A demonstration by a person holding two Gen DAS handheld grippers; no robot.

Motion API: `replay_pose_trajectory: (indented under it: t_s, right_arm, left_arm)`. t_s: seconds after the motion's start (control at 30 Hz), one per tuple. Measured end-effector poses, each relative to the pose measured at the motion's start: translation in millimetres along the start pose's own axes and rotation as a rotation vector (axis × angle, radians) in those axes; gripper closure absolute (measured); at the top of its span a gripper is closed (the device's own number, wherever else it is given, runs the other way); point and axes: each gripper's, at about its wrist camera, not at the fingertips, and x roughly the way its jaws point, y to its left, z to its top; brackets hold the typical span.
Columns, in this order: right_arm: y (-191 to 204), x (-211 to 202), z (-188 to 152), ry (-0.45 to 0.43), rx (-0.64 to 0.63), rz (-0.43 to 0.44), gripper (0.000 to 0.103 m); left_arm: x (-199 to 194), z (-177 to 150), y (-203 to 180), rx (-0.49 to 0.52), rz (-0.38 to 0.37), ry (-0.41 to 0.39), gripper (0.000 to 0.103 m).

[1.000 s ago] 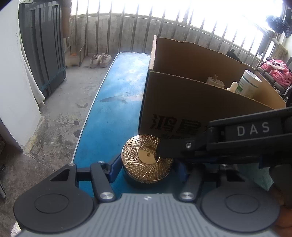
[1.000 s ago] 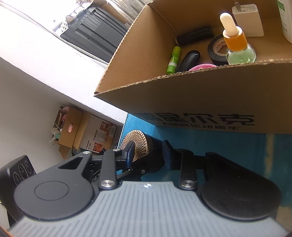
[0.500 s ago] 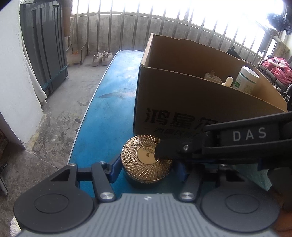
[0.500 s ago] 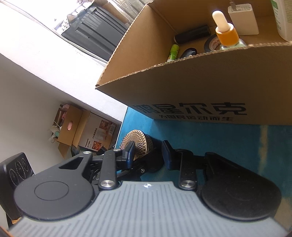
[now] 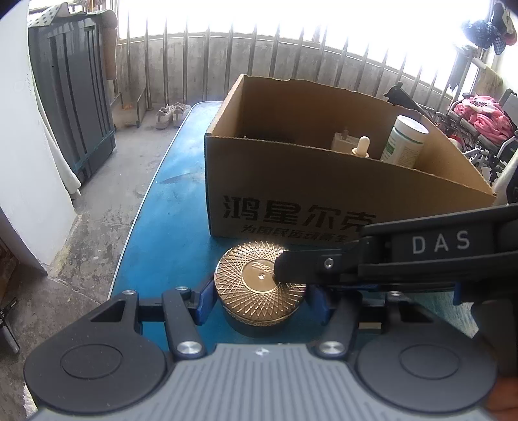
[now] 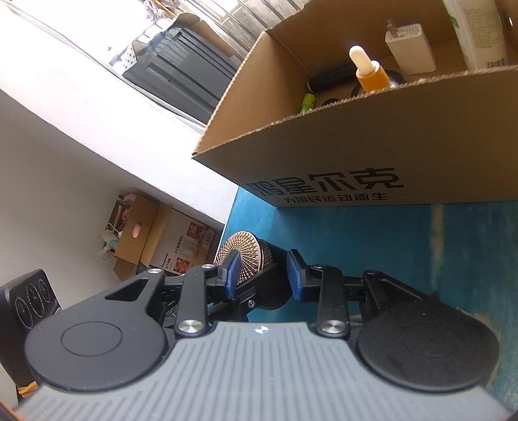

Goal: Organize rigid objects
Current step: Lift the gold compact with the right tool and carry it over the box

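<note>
Gripping the gold-lidded jar [image 5: 260,285] between both the left gripper [image 5: 261,299] and right gripper [image 6: 264,275] just before the cardboard box [image 5: 291,181], the person is likely lifting it, needing clearance over the near wall.

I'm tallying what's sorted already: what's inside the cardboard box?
Inside the cardboard box: a white bottle, dropper bottle, white charger, black cylinder and green tube. The front wall hides the rest.

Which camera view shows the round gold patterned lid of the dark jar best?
The left wrist view: the round gold patterned lid faces the camera almost whole, only partly covered by the right gripper's finger. The right wrist view shows the lid edge-on, small and partly hidden.
</note>
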Motion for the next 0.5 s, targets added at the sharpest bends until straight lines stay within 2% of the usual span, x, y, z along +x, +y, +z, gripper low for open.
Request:
replay_pose_trajectory:
  t_s: [0.27, 0.5]
  right_arm:
    - [22.1, -55.2, 4.2, -0.111, -0.052, 0.041, 0.072]
    - [37.2, -122.9, 33.4, -0.264, -0.118, 0.035, 0.072]
  left_arm:
    - [-40.8, 17.2, -27.4, 0.061, -0.01, -0.094, 0.044]
    - [-68.8, 65.0, -63.5, 0.149, -0.078, -0.196, 0.044]
